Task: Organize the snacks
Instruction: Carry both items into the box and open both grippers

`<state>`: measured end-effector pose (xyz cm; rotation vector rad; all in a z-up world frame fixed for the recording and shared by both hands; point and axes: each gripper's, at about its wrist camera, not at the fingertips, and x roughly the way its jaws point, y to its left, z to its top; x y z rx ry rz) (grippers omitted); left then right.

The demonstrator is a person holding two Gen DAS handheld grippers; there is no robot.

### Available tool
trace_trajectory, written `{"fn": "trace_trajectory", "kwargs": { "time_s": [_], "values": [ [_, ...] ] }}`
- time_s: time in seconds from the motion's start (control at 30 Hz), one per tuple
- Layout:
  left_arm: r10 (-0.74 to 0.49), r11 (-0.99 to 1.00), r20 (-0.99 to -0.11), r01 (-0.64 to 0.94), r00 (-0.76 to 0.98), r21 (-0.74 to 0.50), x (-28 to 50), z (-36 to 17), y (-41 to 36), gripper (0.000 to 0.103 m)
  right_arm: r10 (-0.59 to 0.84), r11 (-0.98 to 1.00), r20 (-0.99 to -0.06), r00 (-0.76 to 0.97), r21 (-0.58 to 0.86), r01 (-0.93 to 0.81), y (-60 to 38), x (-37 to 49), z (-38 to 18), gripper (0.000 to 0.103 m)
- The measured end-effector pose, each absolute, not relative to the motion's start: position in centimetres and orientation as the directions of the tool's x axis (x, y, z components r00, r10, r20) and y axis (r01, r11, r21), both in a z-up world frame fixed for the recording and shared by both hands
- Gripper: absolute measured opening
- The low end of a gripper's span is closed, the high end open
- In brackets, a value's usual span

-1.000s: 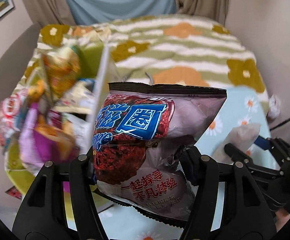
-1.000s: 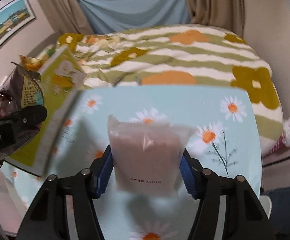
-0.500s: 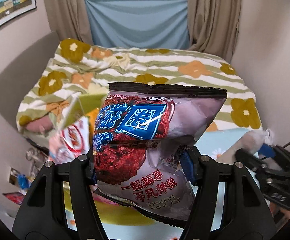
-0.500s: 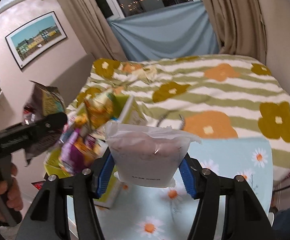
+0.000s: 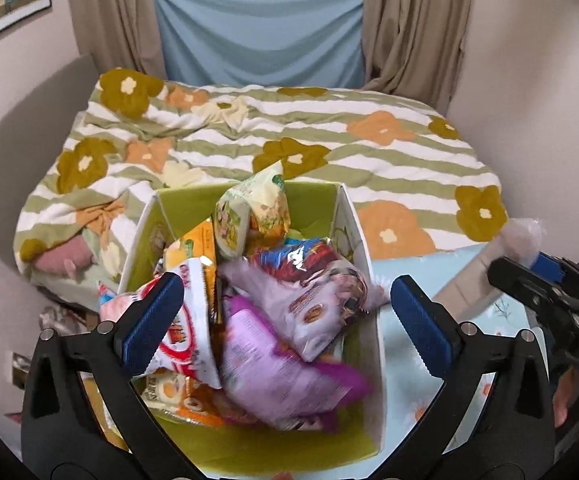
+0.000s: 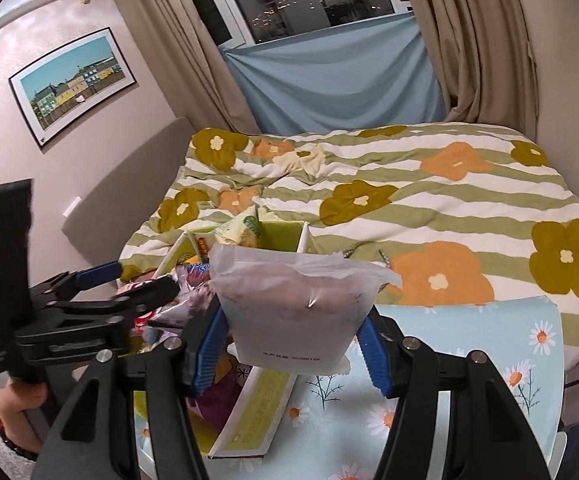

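Observation:
A green-lined white box [image 5: 361,240] stands on the floral table and holds several snack bags, among them a purple bag [image 5: 281,384] and a red-and-white bag [image 5: 185,332]. My left gripper [image 5: 285,320] hangs open and empty right above the box. My right gripper [image 6: 289,344] is shut on a translucent pouch of pinkish powder [image 6: 293,312], held up just right of the box [image 6: 261,404]. The right gripper also shows at the right edge of the left wrist view [image 5: 537,276]. The left gripper shows at the left of the right wrist view [image 6: 129,292].
A bed with a striped flower quilt [image 5: 289,136] lies just behind the table. The light-blue daisy tablecloth [image 6: 469,360] runs to the right of the box. Curtains and a window stand at the back, a framed picture [image 6: 73,80] on the left wall.
My left gripper has opened and let go of the dark red snack bag; that bag is gone from between its fingers. Both grippers have moved over to the box.

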<state>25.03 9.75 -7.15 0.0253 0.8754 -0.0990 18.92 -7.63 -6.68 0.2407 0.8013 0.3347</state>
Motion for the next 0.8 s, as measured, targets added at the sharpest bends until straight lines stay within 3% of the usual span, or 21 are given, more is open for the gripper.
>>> {"fn": "trace_trajectory", "kwargs": {
  "time_s": [0.27,0.47,0.8],
  "values": [
    [-0.087,0.996,-0.737,0.079,0.671,-0.046,21.9,-4.9,14.4,0.103,0.379,0.923,-0.654,0.655,0.315,-0.22,-5.5,19.1,-5.0,0.056],
    [-0.013,1.0,-0.736,0.018,0.677,-0.001,20.0,-4.8,18.1,0.103,0.443,0.896,-0.65,0.618,0.314,-0.313,-1.2,20.3,-3.3,0.056],
    [0.036,0.999,-0.774,-0.054,0.632,0.002,18.4,-7.6,23.0,0.103,0.499,0.864,-0.696,0.516,0.355,-0.357,5.3,23.0,-6.4,0.056]
  ]
}}
